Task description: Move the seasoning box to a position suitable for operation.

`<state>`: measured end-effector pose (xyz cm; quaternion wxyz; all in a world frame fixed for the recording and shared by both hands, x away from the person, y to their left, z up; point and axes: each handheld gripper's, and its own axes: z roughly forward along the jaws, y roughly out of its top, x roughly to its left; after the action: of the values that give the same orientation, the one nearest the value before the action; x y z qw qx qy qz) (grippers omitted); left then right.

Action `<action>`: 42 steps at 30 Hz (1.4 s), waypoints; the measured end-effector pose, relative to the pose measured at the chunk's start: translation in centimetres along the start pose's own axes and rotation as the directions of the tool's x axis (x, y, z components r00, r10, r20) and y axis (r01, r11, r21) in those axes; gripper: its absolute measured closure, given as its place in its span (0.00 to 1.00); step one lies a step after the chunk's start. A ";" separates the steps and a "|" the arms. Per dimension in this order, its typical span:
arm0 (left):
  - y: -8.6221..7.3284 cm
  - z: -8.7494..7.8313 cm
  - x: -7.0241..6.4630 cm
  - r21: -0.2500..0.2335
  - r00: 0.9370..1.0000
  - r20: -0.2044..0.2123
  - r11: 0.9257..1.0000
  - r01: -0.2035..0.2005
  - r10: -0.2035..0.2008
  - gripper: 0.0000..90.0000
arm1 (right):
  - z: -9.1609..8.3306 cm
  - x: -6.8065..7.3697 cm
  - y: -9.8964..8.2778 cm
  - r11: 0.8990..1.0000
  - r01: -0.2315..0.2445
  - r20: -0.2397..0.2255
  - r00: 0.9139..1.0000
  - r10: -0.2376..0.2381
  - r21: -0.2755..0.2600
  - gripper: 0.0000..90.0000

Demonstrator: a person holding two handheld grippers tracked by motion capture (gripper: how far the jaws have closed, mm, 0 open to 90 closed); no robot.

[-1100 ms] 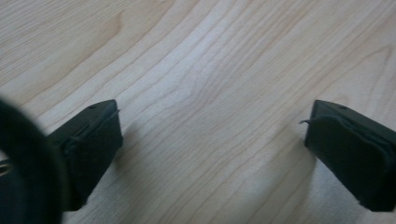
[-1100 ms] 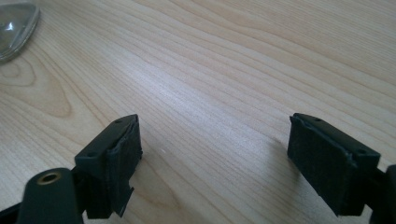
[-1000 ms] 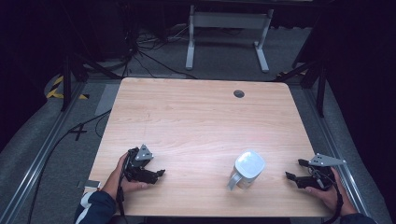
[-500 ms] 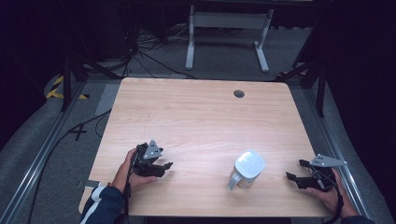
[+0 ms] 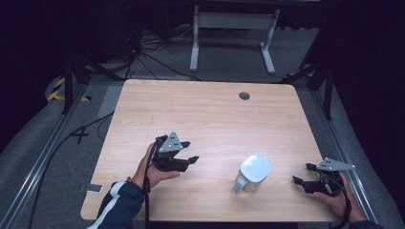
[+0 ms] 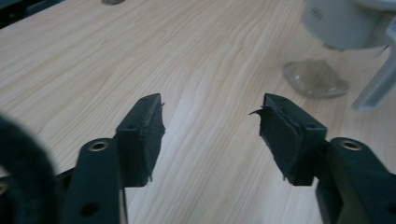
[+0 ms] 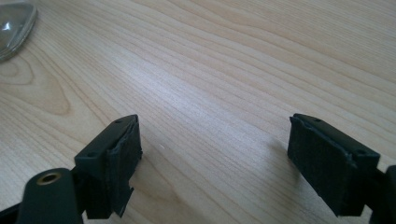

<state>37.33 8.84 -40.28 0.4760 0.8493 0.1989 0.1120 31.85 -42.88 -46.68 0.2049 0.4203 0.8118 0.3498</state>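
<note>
Lying on its side near the front edge of the worktop (image 5: 205, 114), the white mug (image 5: 252, 172) sits between the two grippers, its flat base turned toward the high camera and its handle (image 5: 237, 183) sticking out low toward the person. It touches neither tool.

The left gripper (image 5: 187, 152) hovers above the wood, well apart from the mug, aimed roughly toward it; its fingers (image 6: 142, 135) have just been closing, yet they stand parted with nothing between them. In the left gripper view the mug (image 6: 345, 23) appears beyond the fingers, with a glossy reflection on the wood beneath it. The right gripper (image 5: 302, 173) rests near the front right corner, its fingers (image 7: 114, 161) spread wide over bare wood, grasping nothing.

The mug looks like glazed ceramic or hard plastic: stiff, smooth and likely slippery, moderately light, and breakable if it is ceramic. On its side it will probably roll under a nudge. Pinching the handle, or the wall at the rim with one finger inside, seems safer than squeezing the rounded body, which may be wider than the fingers' present spread.
</note>
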 end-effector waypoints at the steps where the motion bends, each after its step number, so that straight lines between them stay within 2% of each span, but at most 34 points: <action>1: 0.0 0.0 0.0 0.000 1.000 0.000 1.000 0.000 0.000 0.55 | 0.0 0.0 0.0 1.000 0.000 0.000 1.000 0.000 0.000 0.20; 3: 0.8 0.6 -0.4 -0.006 1.000 0.021 1.000 -0.012 0.012 0.58 | 0.0 0.0 0.0 1.000 -0.001 0.000 1.000 0.001 0.000 0.20; 5: 1.6 1.2 -0.9 -0.020 0.998 0.050 0.999 -0.041 0.042 0.67 | 0.0 0.0 0.0 1.000 -0.001 0.000 1.000 0.001 0.000 0.20; 7: 2.2 1.7 -1.2 -0.023 0.997 0.063 0.998 -0.051 0.052 0.74 | 0.0 0.0 0.0 1.000 0.000 0.000 1.000 0.000 0.000 0.20; 10: 3.1 2.0 -1.8 -0.066 0.989 0.100 0.993 -0.099 0.105 0.81 | 0.0 0.0 0.0 1.000 -0.001 0.000 1.000 0.001 0.000 0.20; 15: 4.5 2.8 -2.8 -0.103 0.982 0.153 0.990 -0.092 0.107 0.86 | 0.0 0.0 0.1 1.000 -0.001 -0.002 1.000 0.001 0.004 0.20; 16: 4.8 3.0 -3.0 -0.107 0.981 0.159 0.990 -0.097 0.113 0.87 | 0.1 0.0 0.1 1.000 -0.001 -0.001 1.000 0.001 0.006 0.21; 18: 5.4 3.5 -3.6 -0.100 0.975 0.173 0.988 -0.121 0.137 0.89 | 0.0 0.1 0.5 1.000 -0.015 0.009 1.000 0.014 0.017 0.32; 20: 5.9 4.0 -4.4 -0.091 0.973 0.181 0.987 -0.130 0.145 0.91 | 0.0 0.6 1.0 0.999 0.012 0.013 1.000 -0.012 0.032 0.39; 21: 6.1 4.2 -4.6 -0.087 0.969 0.189 0.985 -0.148 0.162 0.93 | -0.1 0.8 1.4 0.999 0.022 0.005 1.000 -0.022 0.030 0.46; 23: 6.4 4.5 -5.2 -0.080 0.964 0.195 0.983 -0.166 0.179 0.95 | -0.4 1.1 2.2 1.000 0.006 -0.038 0.999 -0.006 -0.007 0.51; 26: 6.8 5.1 -5.9 -0.084 0.955 0.223 0.980 -0.181 0.195 0.97 | -0.6 1.7 3.5 1.000 0.022 -0.053 0.998 -0.023 -0.022 0.54; 28: 7.0 5.5 -6.4 -0.080 0.949 0.239 0.979 -0.190 0.204 0.99 | -0.4 2.2 4.5 0.999 0.050 -0.035 0.998 -0.051 -0.015 0.58; 29: 7.1 5.7 -6.7 -0.081 0.948 0.248 0.980 -0.182 0.197 0.99 | -0.3 2.4 5.1 0.998 0.056 -0.026 0.998 -0.056 -0.017 0.59; 30: 7.2 5.9 -6.8 -0.080 0.945 0.252 0.978 -0.194 0.208 1.00 | -0.3 2.6 5.6 0.998 0.056 -0.030 0.998 -0.057 -0.021 0.61; 33: 7.5 6.4 -7.5 -0.079 0.936 0.275 0.976 -0.203 0.217 1.00 | 0.0 3.4 7.1 0.996 0.082 -0.051 0.995 -0.084 -0.043 0.60; 34: 7.5 6.5 -7.7 -0.084 0.936 0.284 0.978 -0.193 0.209 1.00 | 0.0 3.6 7.4 0.995 0.086 -0.056 0.994 -0.089 -0.049 0.59; 35: 7.5 6.6 -7.9 -0.082 0.932 0.285 0.974 -0.209 0.224 1.00 | 0.1 3.8 7.5 0.995 0.085 -0.058 0.994 -0.088 -0.056 0.59; 36: 7.5 6.8 -8.2 -0.080 0.933 0.289 0.977 -0.198 0.213 1.00 | 0.2 3.9 7.6 0.994 0.095 -0.061 0.993 -0.098 -0.052 0.58; 37: 7.5 6.9 -8.4 -0.079 0.931 0.293 0.975 -0.206 0.220 1.00 | 0.3 4.1 7.6 0.994 0.103 -0.060 0.993 -0.105 -0.049 0.58; 38: 7.4 7.1 -8.6 -0.070 0.933 0.285 0.975 -0.210 0.221 1.00 | 0.4 4.2 7.5 0.993 0.107 -0.062 0.992 -0.110 -0.047 0.58; 39: 7.4 7.4 -8.7 -0.061 0.929 0.285 0.972 -0.227 0.235 1.00 | 0.3 4.2 7.4 0.993 0.111 -0.065 0.991 -0.113 -0.042 0.58; 42: 7.2 7.6 -8.6 -0.064 0.933 0.294 0.978 -0.199 0.209 1.00 | 0.0 4.3 7.0 0.992 0.116 -0.042 0.992 -0.118 -0.056 0.59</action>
<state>34.14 -4.11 -38.11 0.5006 0.8643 0.0334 0.0342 33.22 -36.46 -41.66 0.2177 0.3581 0.8299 0.3682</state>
